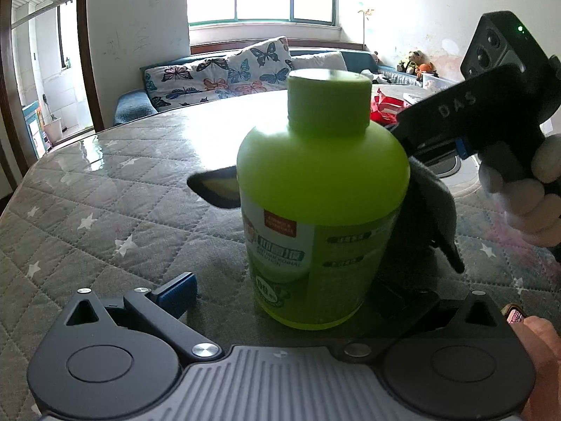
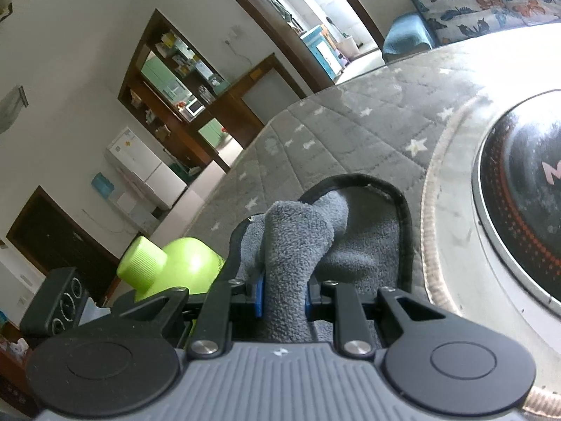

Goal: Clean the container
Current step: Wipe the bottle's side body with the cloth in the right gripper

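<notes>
Now one green bottle stands between spread left jaws; right jaws pinch one grey cloth.

Upright capped lime-green bottle, labelled

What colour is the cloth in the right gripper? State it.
Grey cloth, best seen in the right wrist view.

One green bottle, one grey cloth, seemingly one cooktop.
</notes>
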The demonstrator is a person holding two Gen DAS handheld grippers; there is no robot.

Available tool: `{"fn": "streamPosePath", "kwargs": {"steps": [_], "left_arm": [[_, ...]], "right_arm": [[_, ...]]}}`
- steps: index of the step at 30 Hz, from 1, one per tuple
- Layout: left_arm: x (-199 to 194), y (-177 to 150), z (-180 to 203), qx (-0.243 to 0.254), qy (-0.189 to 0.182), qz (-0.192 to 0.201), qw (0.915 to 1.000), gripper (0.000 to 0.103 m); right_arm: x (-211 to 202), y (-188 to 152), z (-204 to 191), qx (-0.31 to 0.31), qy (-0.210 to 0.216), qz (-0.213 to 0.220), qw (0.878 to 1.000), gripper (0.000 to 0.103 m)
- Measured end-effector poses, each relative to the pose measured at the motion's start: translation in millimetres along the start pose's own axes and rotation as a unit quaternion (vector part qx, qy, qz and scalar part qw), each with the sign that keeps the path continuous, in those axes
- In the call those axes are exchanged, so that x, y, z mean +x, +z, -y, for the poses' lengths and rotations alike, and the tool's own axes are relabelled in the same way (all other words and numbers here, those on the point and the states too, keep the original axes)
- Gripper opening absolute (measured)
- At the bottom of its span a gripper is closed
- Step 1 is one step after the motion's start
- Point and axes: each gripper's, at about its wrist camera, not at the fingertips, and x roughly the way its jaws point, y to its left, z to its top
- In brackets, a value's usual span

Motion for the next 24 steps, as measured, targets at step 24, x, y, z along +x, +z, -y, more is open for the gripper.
{"fn": "streamPosePath", "kwargs": {"steps": [24], "left_arm": [[-0.7,-0.5,-0.8,0.000,0.000,0.000,1.0000,0.103]], "right_arm": [[-24.8,1.0,-4.8,0.012,0.015,0.034,0.999,0.020]]}}
